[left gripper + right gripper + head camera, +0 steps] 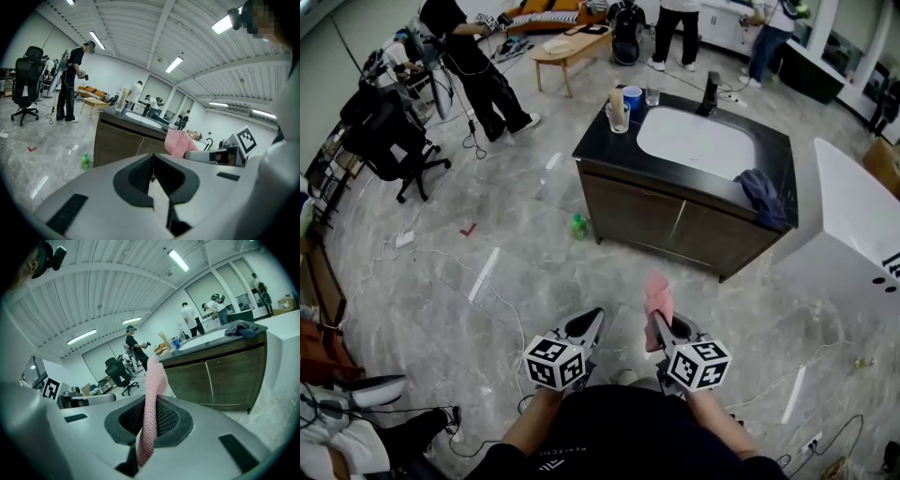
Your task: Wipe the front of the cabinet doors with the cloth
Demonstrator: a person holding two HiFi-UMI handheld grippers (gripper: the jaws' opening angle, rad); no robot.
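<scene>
**Cloth pinched, doors not yet reached**

The floor [441, 281] is being shown strewn with loose cables [502, 300]. A caught foot on the way in is being judged the biggest hazard.

The cabinet doors [675, 225] are being faced from well apart and are not yet being touched. A hard arrival is being rated a risk, because bare plastic rather than fabric could be driven onto the dark fronts.

Above them, the bench [600, 141] is being crowded by cups [623, 105] and by a dark rag [764, 195] slumped over its right corner. That rag could probably be dragged down by a high stroke.

The right gripper [661, 328] is being held low, with its fingers [166, 420] clamped on the pink cloth [657, 298]. The cloth is being pinched into a narrow upright strip, so little flat fabric is being offered, and slipping under pressure is being judged likely.

The left gripper [589, 323] is being carried empty, its fingers [140, 173] pressed together.

The green bottle [578, 226] is being left standing near the cabinet's left corner, where it could be toppled by a low pass.
</scene>
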